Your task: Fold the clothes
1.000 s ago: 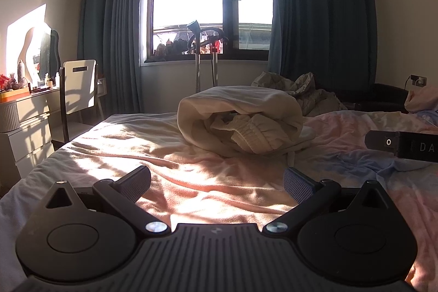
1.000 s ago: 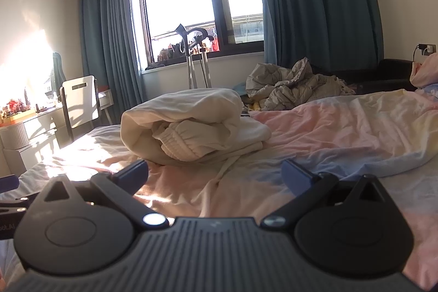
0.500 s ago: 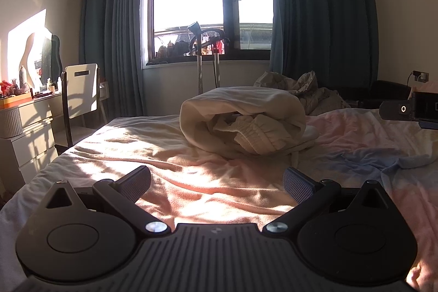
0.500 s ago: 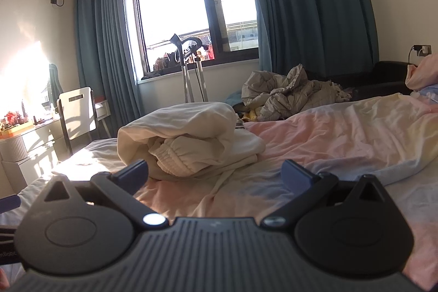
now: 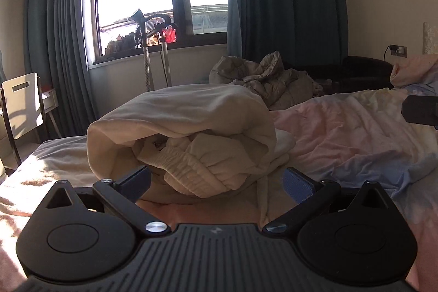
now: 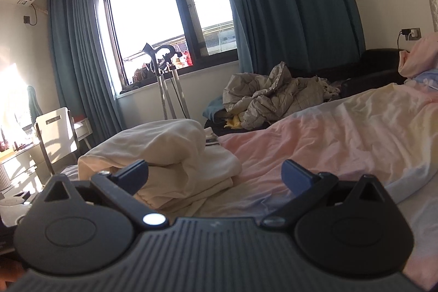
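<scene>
A cream garment (image 5: 186, 127) lies bunched in a heap on the bed, its ribbed elastic waistband (image 5: 189, 177) facing me. My left gripper (image 5: 216, 181) is open, its blue pads on either side of that waistband, close to it and gripping nothing. In the right wrist view the same heap (image 6: 164, 152) sits left of centre. My right gripper (image 6: 215, 174) is open too, its left finger in front of the heap's folded edge and its right finger over bare sheet. The right gripper's black body (image 5: 421, 112) shows at the right edge of the left wrist view.
The bed has a pink, blue and yellow sheet (image 6: 328, 138). A crumpled grey quilt (image 6: 273, 97) lies beyond the far side, by a dark sofa (image 6: 377, 64). A garment steamer stand (image 6: 164, 78) is at the window. A white chair (image 6: 54, 138) and desk stand left.
Both grippers have moved forward and nearer to the cream heap, which now fills more of each view. Both stay open. The right gripper has swung rightward, putting the heap at its left.
</scene>
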A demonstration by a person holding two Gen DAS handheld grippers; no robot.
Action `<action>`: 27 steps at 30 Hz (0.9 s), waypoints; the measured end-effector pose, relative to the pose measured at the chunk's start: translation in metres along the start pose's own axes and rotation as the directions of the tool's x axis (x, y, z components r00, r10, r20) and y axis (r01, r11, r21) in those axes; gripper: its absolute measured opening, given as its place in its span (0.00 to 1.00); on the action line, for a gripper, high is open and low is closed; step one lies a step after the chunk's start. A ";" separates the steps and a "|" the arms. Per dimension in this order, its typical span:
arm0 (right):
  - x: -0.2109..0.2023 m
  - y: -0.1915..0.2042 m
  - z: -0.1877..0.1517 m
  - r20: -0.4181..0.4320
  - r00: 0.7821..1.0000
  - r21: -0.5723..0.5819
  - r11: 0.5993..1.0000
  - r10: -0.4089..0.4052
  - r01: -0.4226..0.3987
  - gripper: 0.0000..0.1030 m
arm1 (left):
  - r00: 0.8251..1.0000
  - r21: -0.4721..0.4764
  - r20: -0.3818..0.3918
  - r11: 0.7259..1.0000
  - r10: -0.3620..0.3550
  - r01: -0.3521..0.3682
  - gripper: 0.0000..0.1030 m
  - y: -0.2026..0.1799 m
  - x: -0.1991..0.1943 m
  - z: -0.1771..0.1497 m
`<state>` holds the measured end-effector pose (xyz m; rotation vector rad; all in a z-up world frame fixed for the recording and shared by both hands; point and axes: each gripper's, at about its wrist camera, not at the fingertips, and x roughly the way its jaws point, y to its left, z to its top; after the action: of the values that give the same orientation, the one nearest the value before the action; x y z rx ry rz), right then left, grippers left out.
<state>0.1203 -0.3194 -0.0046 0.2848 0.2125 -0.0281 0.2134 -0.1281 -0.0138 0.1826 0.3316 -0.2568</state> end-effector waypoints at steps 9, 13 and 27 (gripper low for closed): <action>0.028 -0.046 -0.014 -0.003 0.996 0.146 0.985 -0.092 0.091 1.00 | 0.996 -0.018 -0.049 0.997 -0.077 0.076 0.99 -0.050 0.135 0.013; 0.036 -0.057 -0.021 -0.014 0.992 0.173 0.977 -0.123 0.124 1.00 | 0.998 -0.021 -0.061 0.999 0.034 -0.035 0.90 -0.059 0.182 0.017; 0.053 -0.040 -0.044 -0.080 0.995 0.231 0.972 0.055 -0.035 1.00 | 0.988 -0.384 0.126 0.923 0.085 -0.030 0.17 0.062 0.057 0.084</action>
<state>0.1610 -0.3456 -0.0687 0.5223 0.2892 0.0044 0.3076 -0.0995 0.0534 -0.2101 0.2297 -0.1414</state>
